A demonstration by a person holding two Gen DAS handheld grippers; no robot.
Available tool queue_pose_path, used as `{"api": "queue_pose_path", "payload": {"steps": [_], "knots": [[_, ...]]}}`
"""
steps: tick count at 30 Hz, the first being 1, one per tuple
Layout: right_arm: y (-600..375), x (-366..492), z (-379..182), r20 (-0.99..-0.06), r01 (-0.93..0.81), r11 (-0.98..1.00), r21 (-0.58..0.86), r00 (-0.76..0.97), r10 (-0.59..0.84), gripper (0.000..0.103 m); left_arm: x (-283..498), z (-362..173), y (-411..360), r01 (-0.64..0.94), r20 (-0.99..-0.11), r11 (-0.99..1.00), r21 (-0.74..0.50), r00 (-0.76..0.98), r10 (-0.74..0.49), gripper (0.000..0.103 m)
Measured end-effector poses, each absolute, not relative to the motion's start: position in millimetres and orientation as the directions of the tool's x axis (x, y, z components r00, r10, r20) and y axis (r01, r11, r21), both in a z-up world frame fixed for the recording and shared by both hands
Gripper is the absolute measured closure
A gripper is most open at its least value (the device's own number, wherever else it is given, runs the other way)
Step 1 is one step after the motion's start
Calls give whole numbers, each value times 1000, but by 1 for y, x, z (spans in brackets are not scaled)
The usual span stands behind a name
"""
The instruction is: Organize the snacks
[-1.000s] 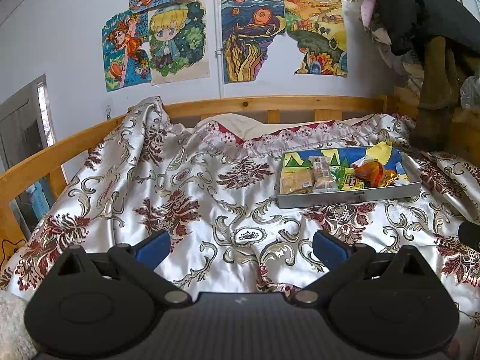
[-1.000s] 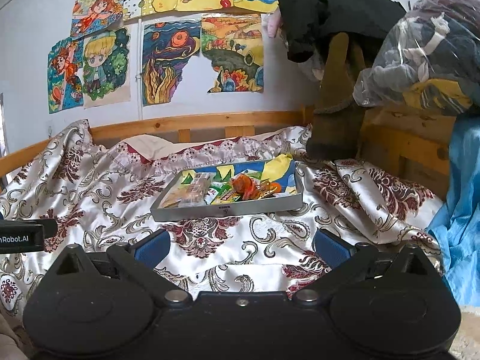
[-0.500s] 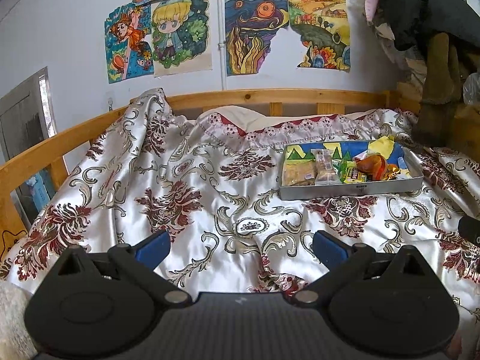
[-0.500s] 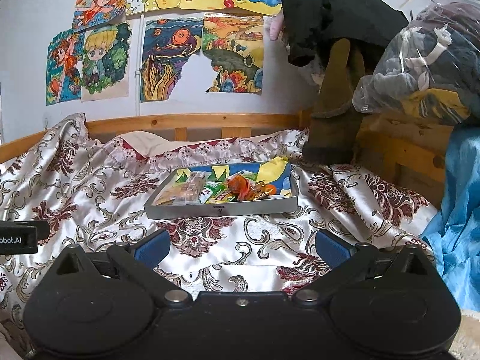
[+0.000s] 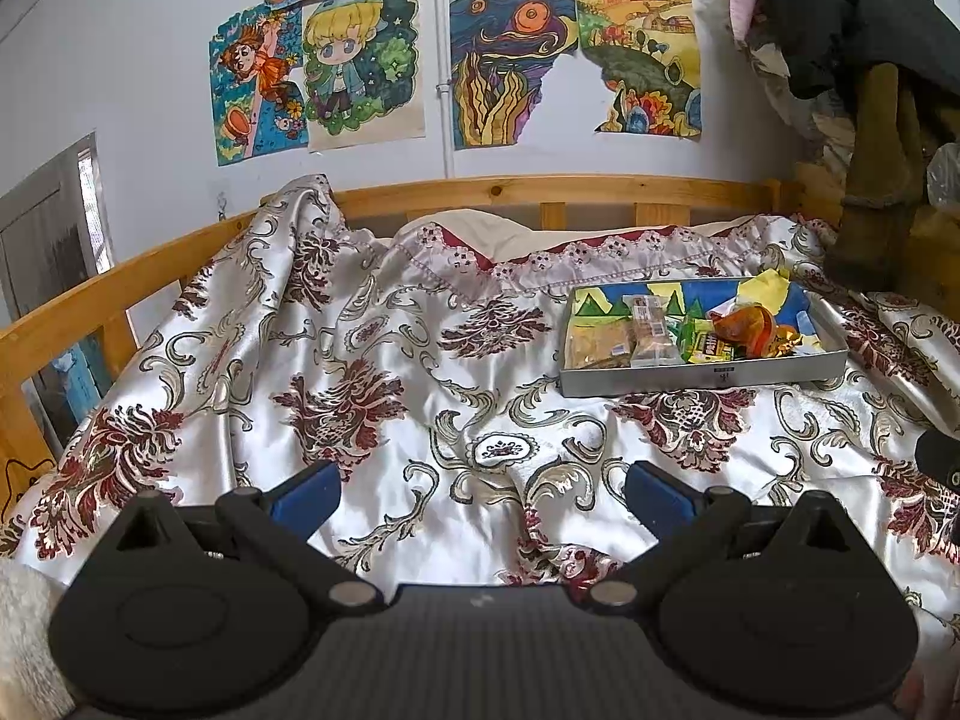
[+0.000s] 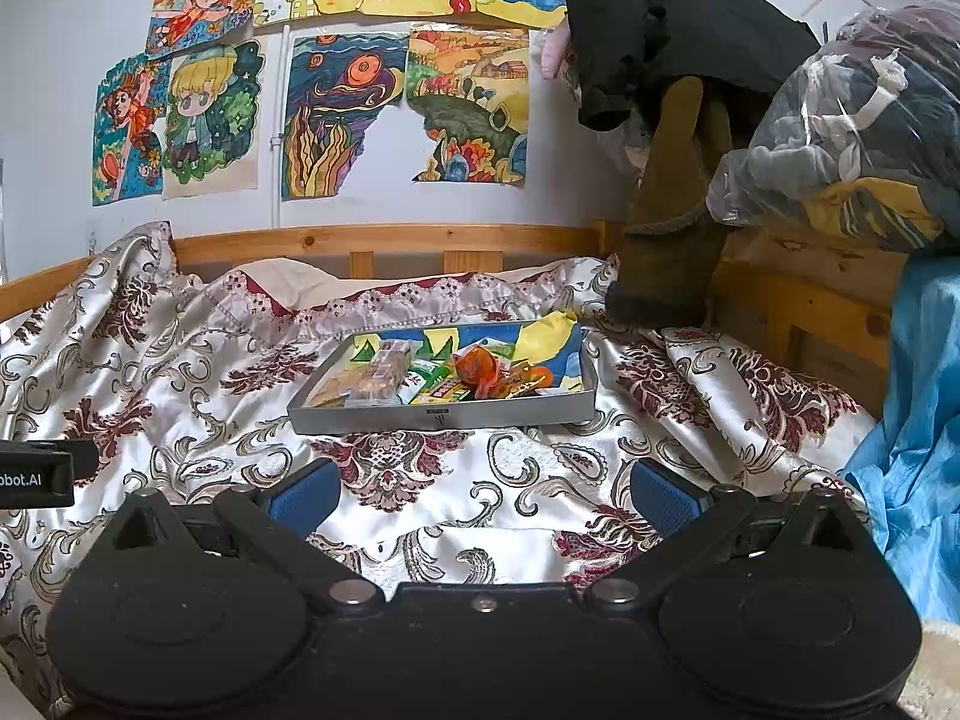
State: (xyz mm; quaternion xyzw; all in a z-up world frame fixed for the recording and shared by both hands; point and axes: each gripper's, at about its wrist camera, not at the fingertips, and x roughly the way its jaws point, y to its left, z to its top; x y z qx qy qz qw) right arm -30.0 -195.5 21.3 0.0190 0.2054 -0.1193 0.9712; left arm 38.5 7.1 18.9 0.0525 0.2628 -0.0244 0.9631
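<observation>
Currently both the left claw (image 5: 483,489) and right claw (image 6: 483,489) are hovering spread wide, empty; ahead is sitting the shallow grey snack-filled tray (image 6: 441,417), risking tipping on the slippery patterned satin bedspread (image 6: 180,384).

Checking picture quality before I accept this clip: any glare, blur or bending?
Left wrist view: sharp, wooden bed rail bows from the fisheye, sheen on the satin bedspread. Right wrist view: sharp, snack tray readable, glare on the plastic bag.
</observation>
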Motion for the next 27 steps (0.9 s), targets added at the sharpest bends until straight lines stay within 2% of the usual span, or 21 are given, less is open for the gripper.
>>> {"api": "queue_pose_path", "payload": {"steps": [27], "knots": [[-196,-30,21,-404,239,971,-14,887,-225,1,38,18,8,74,-509,993,94,860,-16,0]]}}
